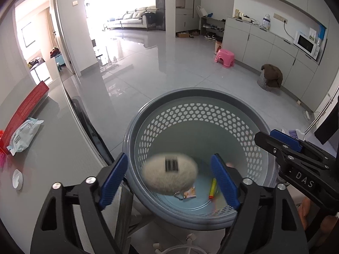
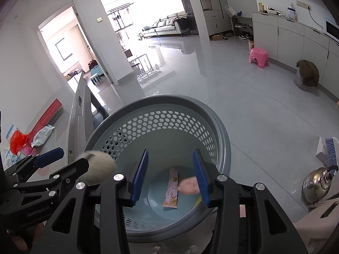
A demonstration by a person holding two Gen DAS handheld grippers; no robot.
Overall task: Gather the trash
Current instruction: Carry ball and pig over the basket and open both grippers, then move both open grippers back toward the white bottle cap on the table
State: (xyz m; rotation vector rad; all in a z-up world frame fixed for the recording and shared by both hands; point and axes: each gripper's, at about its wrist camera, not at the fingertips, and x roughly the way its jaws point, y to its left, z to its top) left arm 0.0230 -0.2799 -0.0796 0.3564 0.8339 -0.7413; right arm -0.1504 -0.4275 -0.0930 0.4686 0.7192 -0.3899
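1. Here, left gripper spread wide over the bin, pads clear of a blurred fluffy ball, apparently dropping in.
2. Right gripper likewise parted, pink scrap loose between the pads.
3. Wrapper already at the bottom.
4. On the table, a wipes pack left to collect.

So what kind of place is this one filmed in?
Most likely a lived-in home, an open kitchen-living area: a sofa in the far room, a microwave on the counter cabinets, and a shoe rack by the wall.
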